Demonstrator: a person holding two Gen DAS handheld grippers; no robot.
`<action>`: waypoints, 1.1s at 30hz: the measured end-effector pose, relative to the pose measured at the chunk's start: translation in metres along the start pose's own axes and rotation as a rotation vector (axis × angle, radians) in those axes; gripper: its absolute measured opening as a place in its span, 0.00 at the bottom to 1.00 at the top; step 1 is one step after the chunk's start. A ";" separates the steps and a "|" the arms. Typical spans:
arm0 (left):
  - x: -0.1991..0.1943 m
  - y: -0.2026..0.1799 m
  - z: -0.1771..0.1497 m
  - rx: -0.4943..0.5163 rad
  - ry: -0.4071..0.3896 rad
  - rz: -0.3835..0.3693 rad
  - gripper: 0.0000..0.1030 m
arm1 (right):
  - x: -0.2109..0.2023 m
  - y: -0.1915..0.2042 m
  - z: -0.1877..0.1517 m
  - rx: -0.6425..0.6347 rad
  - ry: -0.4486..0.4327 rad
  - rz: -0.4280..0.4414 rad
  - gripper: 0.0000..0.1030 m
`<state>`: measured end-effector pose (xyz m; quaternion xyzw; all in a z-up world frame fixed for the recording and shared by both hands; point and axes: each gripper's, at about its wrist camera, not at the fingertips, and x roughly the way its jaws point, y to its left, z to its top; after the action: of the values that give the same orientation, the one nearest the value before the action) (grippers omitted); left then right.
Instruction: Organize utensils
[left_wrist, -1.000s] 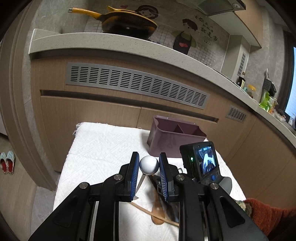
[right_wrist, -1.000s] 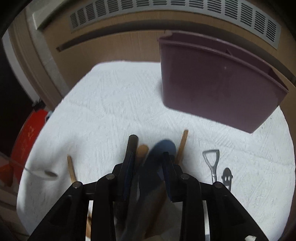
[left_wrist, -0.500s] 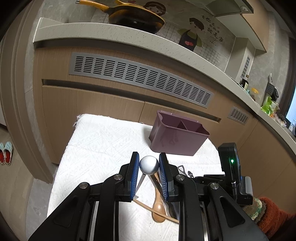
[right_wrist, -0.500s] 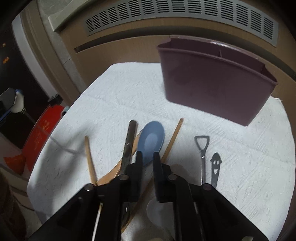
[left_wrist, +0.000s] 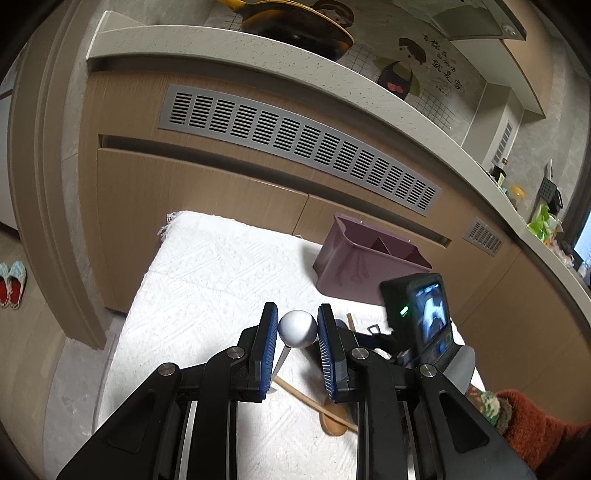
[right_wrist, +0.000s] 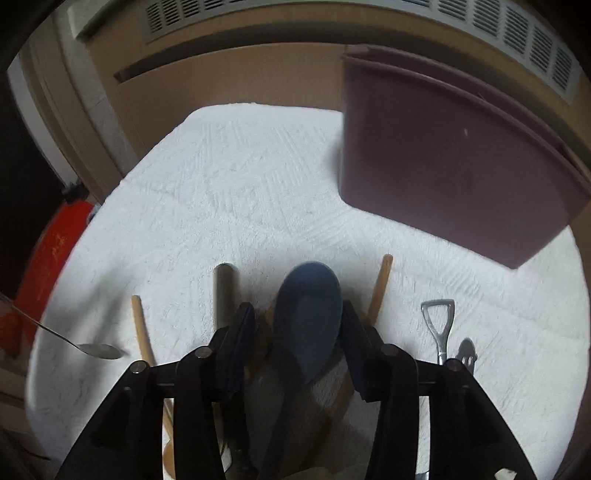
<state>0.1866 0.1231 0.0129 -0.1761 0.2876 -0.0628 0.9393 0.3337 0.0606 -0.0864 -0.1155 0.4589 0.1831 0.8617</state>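
My left gripper (left_wrist: 297, 328) is shut on a metal spoon (left_wrist: 297, 328), bowl up between the pads, held above the white cloth (left_wrist: 207, 280). The same spoon (right_wrist: 98, 350) shows at the left of the right wrist view. My right gripper (right_wrist: 297, 332) is open, low over the cloth, its jaws on either side of a blue spoon (right_wrist: 308, 314) lying among wooden utensils (right_wrist: 380, 288). The purple divided utensil holder (left_wrist: 369, 262) stands at the cloth's far right, also in the right wrist view (right_wrist: 454, 166).
A dark handle (right_wrist: 223, 291), a wooden stick (right_wrist: 142, 332), a shovel-shaped metal piece (right_wrist: 439, 325) and a small metal piece with a face (right_wrist: 466, 350) lie on the cloth (right_wrist: 240, 184). Kitchen cabinets (left_wrist: 184, 192) stand behind. A wooden spoon (left_wrist: 332, 424) lies below my left gripper.
My right gripper has opened and dropped low around the blue spoon's bowl. My left gripper keeps the metal spoon and has shifted slightly.
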 end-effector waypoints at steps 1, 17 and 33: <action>0.000 0.000 0.000 0.000 0.000 -0.001 0.22 | -0.002 0.001 -0.001 -0.011 -0.005 0.005 0.35; -0.004 -0.048 0.013 0.049 0.003 -0.077 0.22 | -0.117 -0.082 -0.037 0.103 -0.250 0.052 0.27; 0.046 -0.137 0.160 0.118 -0.178 -0.265 0.22 | -0.231 -0.172 0.063 0.125 -0.585 0.077 0.06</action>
<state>0.3124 0.0323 0.1627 -0.1619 0.1734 -0.1869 0.9533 0.3354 -0.1204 0.1461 0.0130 0.2055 0.2123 0.9553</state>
